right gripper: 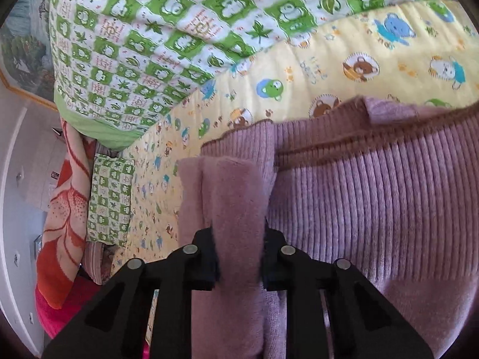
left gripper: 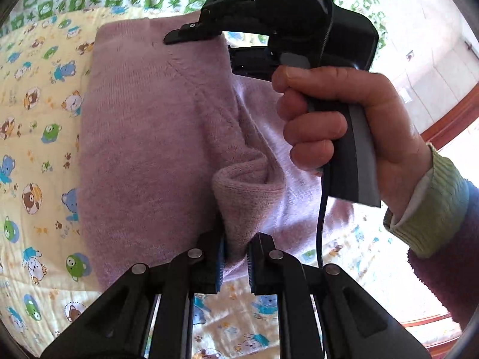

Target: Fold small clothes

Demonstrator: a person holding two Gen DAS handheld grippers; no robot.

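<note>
Right, both grippers are on the purple sweater (left gripper: 143, 137), which lies spread on the yellow bear-print quilt (left gripper: 36, 125) on the bed, with a green checked quilt (right gripper: 155, 48) bunched along the far side. The left gripper (left gripper: 235, 257) is clamped shut on a rolled fold of knit, looks like a sleeve end or cuff, and the fabric stands up between its pads. Over in the right wrist view, the right gripper (right gripper: 239, 257) has a thick fold of purple fabric between its pads, pinched just beside the ribbed hem (right gripper: 374, 185) with its brown edging. In the left wrist view the person's hand (left gripper: 344, 125) holds the right gripper's handle out over the far part of the sweater.

My read: this is a fold in the making, with both pinches set to carry their part across the body. To do it well, lift the two pinches together, keep the cloth between them lightly taut, and lay it down flat so that no bunch gets trapped underneath.

As for direction, in the left wrist view the sweater's long axis runs away from the camera, near edge at the gripper, far end under the right gripper's fingers. Which end holds the neckline, I can't tell.
</note>
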